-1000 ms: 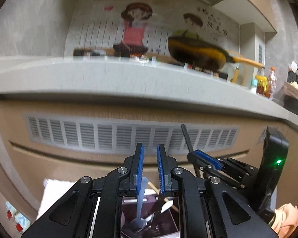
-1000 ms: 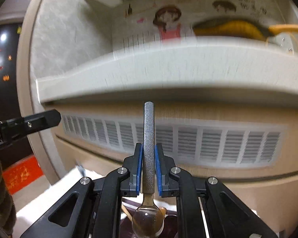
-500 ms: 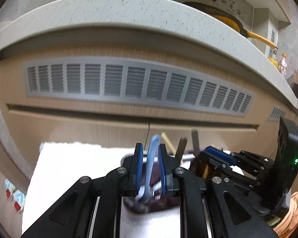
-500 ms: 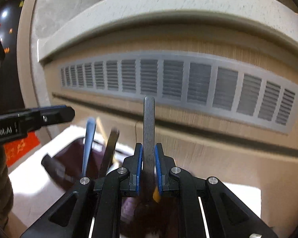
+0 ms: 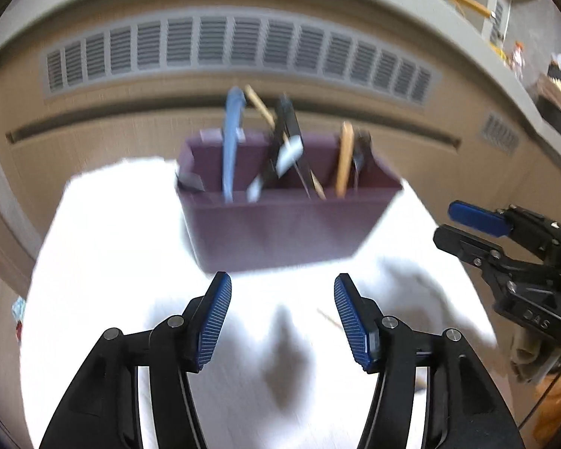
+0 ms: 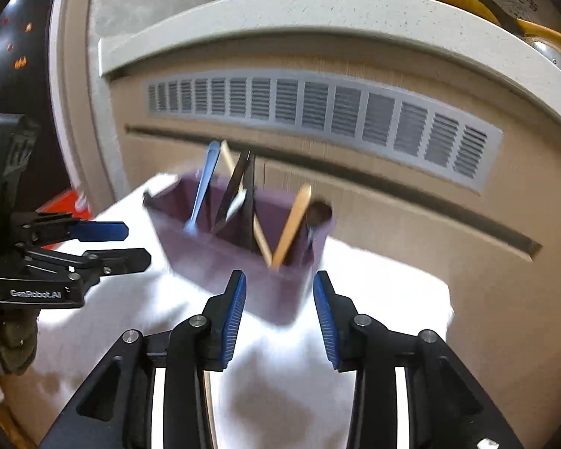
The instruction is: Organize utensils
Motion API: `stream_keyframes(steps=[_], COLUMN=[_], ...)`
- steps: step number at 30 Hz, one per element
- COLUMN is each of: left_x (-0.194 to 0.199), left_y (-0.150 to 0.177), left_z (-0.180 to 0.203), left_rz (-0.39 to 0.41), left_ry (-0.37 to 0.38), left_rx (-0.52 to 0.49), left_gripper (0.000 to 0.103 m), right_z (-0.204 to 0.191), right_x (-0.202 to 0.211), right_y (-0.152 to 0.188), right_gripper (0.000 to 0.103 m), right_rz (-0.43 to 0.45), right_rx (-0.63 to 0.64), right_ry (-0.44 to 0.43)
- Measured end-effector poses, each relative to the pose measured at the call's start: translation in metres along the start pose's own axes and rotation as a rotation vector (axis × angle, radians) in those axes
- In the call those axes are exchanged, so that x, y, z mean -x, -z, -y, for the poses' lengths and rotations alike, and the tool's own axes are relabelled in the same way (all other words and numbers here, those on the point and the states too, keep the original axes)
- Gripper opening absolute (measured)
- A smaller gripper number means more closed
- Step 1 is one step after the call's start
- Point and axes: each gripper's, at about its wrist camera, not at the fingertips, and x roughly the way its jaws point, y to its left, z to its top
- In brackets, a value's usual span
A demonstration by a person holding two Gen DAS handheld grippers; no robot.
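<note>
My left gripper (image 5: 282,314) and my right gripper (image 6: 279,314) both have their jaws opening with nothing between the blue pads. Ahead of them, on a white cloth (image 5: 112,262), stands the purple holder (image 5: 280,232), a long box split into compartments. A blue utensil (image 5: 231,142) leans in its left end, black and white handles (image 5: 286,142) cross in the middle, and a wooden stick (image 5: 344,157) leans at the right. Behind is a cabinet (image 6: 355,194) with a grey vent (image 6: 318,108).
</note>
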Motion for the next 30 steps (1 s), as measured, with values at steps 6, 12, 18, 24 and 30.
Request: stream_keyframes(steps=[6, 12, 18, 24, 30], left_x=[0.003, 0.02, 0.031, 0.035, 0.042], left_y=[0.039, 0.064, 0.078, 0.089, 0.092], left_z=[0.001, 0.003, 0.02, 0.033, 0.04], left_rz=[-0.068, -0.108, -0.135, -0.14, -0.139], left_ry=[-0.031, -0.019, -0.002, -0.022, -0.04], left_rx=[0.063, 0.108, 0.073, 0.043, 0.013], left_gripper=[0.06, 0.063, 0.066, 0.066, 0.068], right_z=[-0.02, -0.036, -0.044, -0.042, -0.045], right_x=[0.007, 0.012, 0.009, -0.01, -0.038], right_y=[0.054, 0.098, 0.116, 0.092, 0.082], right_gripper=[0.04, 0.04, 0.04, 0.025, 0.02], right_rz=[-0.127, -0.223, -0.271, -0.265, -0.322], right_rx=[0.035, 0.021, 0.004, -0.033, -0.032], right_ry=[-0.048, -0.093, -0.121, -0.107, -0.085])
